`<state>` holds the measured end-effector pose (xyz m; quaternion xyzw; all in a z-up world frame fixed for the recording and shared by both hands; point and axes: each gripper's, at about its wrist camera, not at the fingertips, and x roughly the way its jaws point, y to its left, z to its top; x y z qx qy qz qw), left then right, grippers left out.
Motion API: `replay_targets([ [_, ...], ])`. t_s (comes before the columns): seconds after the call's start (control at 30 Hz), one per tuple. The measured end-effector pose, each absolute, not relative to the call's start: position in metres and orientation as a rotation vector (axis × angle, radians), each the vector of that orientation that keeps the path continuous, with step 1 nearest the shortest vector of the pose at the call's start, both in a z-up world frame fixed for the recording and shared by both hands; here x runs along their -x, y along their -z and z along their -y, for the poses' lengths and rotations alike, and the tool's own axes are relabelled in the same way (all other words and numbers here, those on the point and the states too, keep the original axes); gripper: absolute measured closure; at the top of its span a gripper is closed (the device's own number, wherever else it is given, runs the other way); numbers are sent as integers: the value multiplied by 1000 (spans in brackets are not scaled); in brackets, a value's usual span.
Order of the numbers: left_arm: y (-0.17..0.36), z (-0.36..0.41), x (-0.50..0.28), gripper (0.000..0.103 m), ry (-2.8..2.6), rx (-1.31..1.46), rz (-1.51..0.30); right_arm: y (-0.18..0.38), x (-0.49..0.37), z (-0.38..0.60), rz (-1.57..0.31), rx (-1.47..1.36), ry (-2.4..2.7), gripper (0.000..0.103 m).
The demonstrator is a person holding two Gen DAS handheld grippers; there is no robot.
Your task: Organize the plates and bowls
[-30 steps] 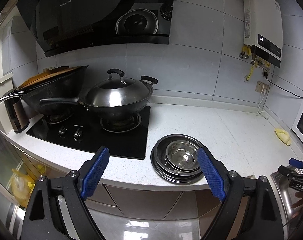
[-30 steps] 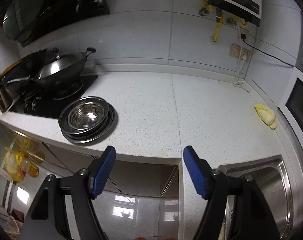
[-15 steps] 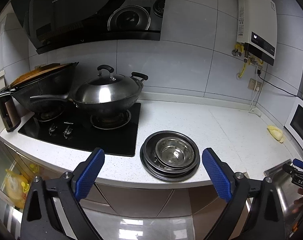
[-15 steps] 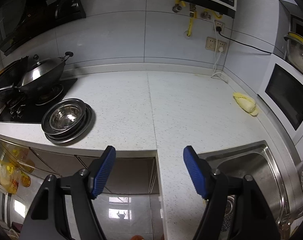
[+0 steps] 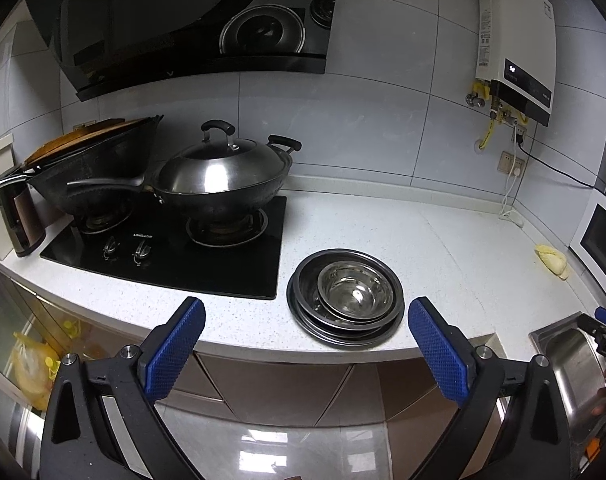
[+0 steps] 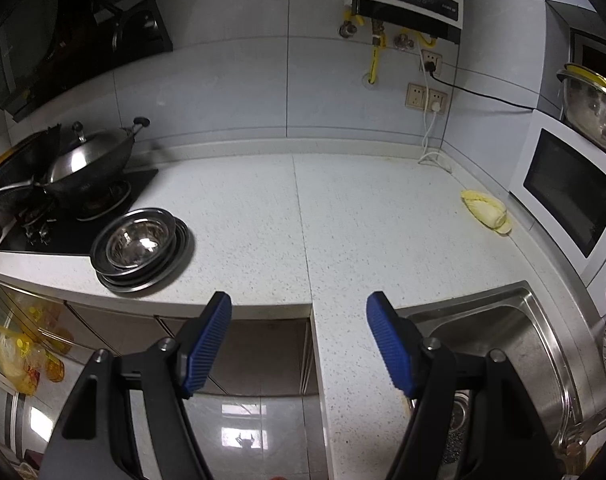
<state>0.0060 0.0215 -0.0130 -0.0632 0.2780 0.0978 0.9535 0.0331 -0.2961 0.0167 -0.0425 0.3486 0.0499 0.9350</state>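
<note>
Counted on the counter: one nested stack of steel dishes (image 5: pixel 345 295), holding one small bowl (image 5: pixel 355 289) on top and at least three wider plates or basins beneath; exact layer count is unclear. Two woks stand on the hob: one lidded wok (image 5: pixel 223 176), one dark wok (image 5: pixel 99 172). One cabbage (image 6: pixel 486 211). One sink (image 6: pixel 499 344). Two control knobs (image 5: pixel 127 249).

a lidded wok (image 5: pixel 223 176) sits on the black gas hob (image 5: pixel 175 248); a cabbage (image 6: pixel 487 211) lies beside the microwave (image 6: pixel 571 196), near the steel sink (image 6: pixel 499 344).
</note>
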Motion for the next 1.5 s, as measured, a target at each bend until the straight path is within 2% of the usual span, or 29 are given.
replay_targets([
  [0.53,0,-21,4,4,-168,142,-526,-39,-22,294,-633,83,-100,34],
  [1.5,5,-10,14,4,-186,105,-529,-37,-29,275,-641,111,-121,34],
])
